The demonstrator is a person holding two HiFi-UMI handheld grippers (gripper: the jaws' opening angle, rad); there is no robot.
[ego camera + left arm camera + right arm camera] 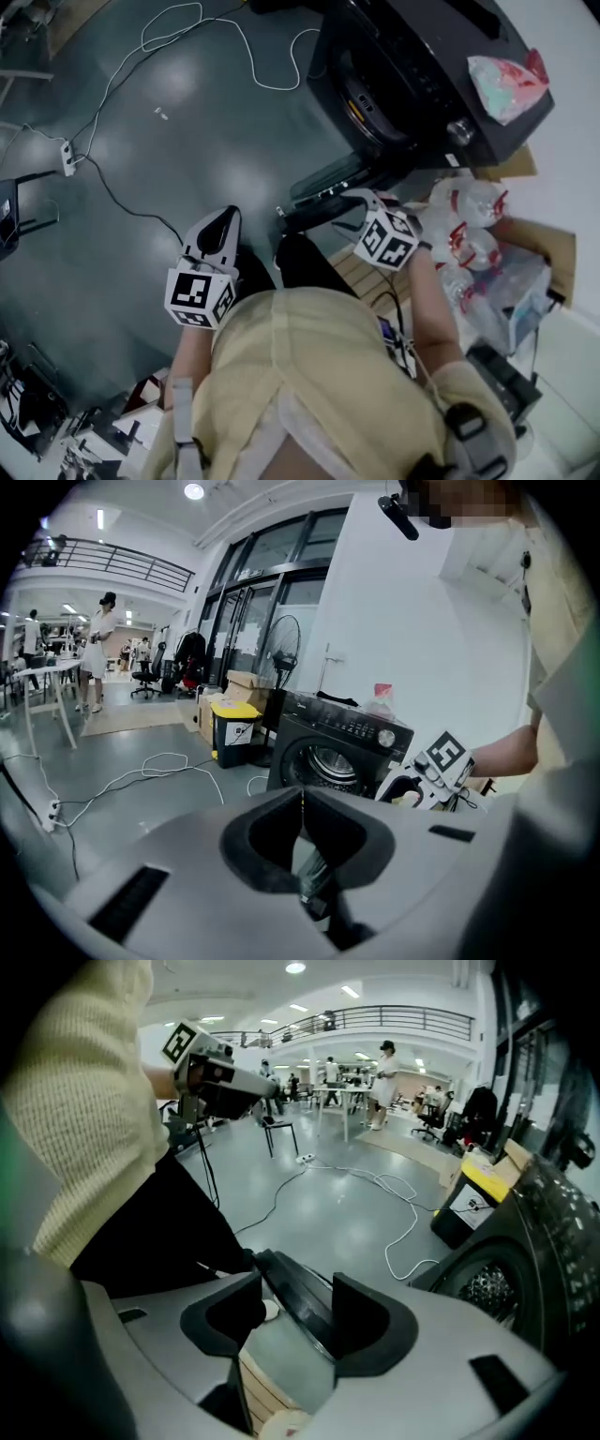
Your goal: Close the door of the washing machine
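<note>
The black washing machine (422, 84) stands at the upper right with its drum uncovered. Its door (323, 187) hangs swung out toward me, low and to the left of the drum. My right gripper (352, 199) is at the door's outer edge; in the right gripper view the dark door rim (295, 1299) runs slantwise through the gap between its jaws, which stand open. My left gripper (225, 217) hangs over bare floor left of the door, jaws shut on nothing. From the left gripper view the machine (337, 747) is ahead, and the right gripper (412, 794) is at its lower right.
A white cable (253, 56) and a power strip (67, 157) lie on the grey floor left of the machine. A pink bag (506, 80) sits on top of it. Packs of water bottles (469, 225) and a wooden pallet (361, 272) are at the right. A yellow-lidded bin (234, 728) stands beyond.
</note>
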